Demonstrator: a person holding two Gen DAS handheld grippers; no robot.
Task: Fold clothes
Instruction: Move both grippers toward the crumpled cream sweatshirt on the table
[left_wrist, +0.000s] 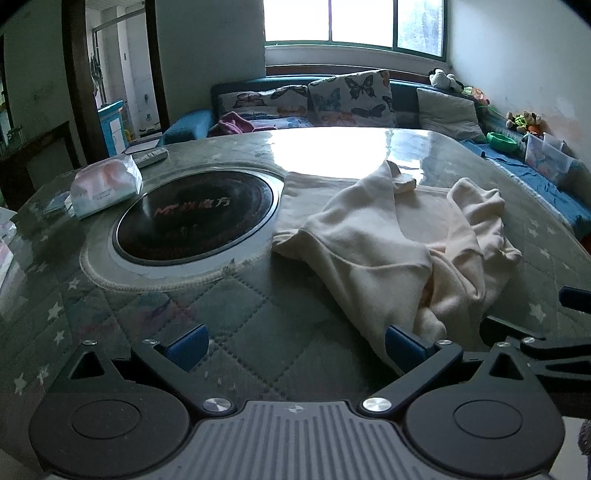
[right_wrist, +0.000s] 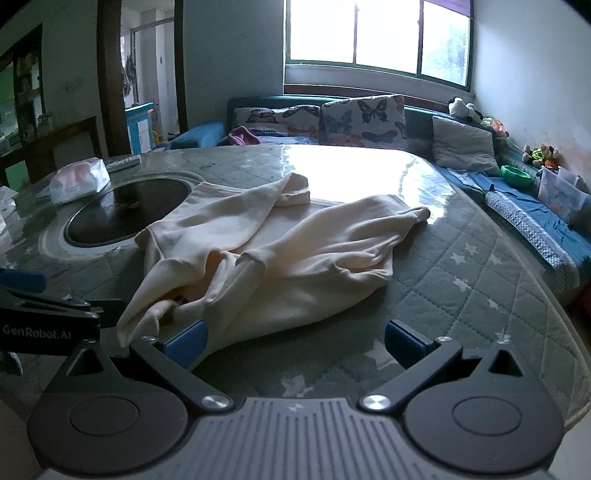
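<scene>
While jaws gape, cream garment (right_wrist: 258, 251) ahead

The cream garment (right_wrist: 258, 251) hides its own lower layers in folds; the table's (left_wrist: 110, 314) near edge sits behind the gripper bodies; the hob's (left_wrist: 195, 218) lettering blurs.

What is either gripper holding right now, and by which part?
Nothing. Both the left gripper and the right gripper are open and hover near the near edge of the cream garment on the table.
</scene>
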